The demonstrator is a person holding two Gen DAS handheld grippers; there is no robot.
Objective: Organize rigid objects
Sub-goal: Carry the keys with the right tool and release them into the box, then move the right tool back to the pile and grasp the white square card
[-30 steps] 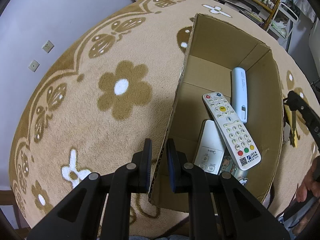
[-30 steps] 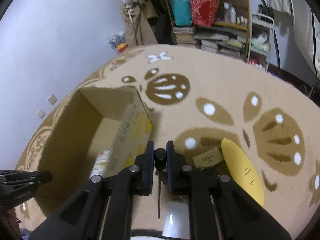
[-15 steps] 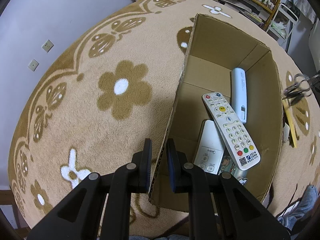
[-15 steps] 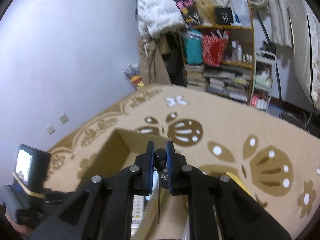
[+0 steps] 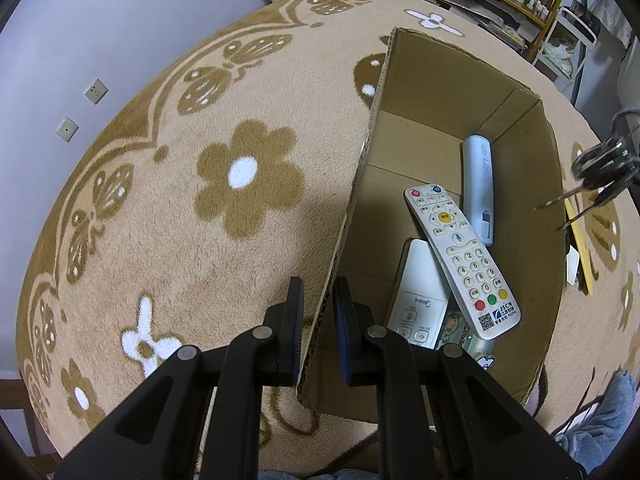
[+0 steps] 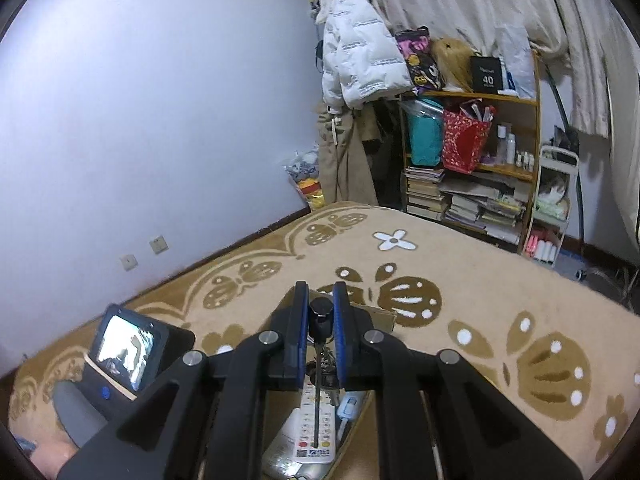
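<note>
Our left gripper point(image 5: 319, 316) is clamped on the near wall of the cardboard box point(image 5: 452, 76), which sits on the flowered carpet point(image 5: 180, 208). Our right gripper point(image 6: 321, 320) is clenched on a pair of scissors point(image 6: 320, 356); the left wrist view shows them point(image 5: 600, 172) hanging in the air over the box's right edge, blades parted. Inside the box lie a white remote point(image 5: 460, 260) with coloured buttons, atop a second remote point(image 5: 416, 292), with a slim white one point(image 5: 478, 188) beside them.

Scissors point(image 5: 604, 172) cut off at right edge, blurred; remote point(image 6: 310, 432) half hidden behind right gripper point(image 6: 321, 328).
</note>
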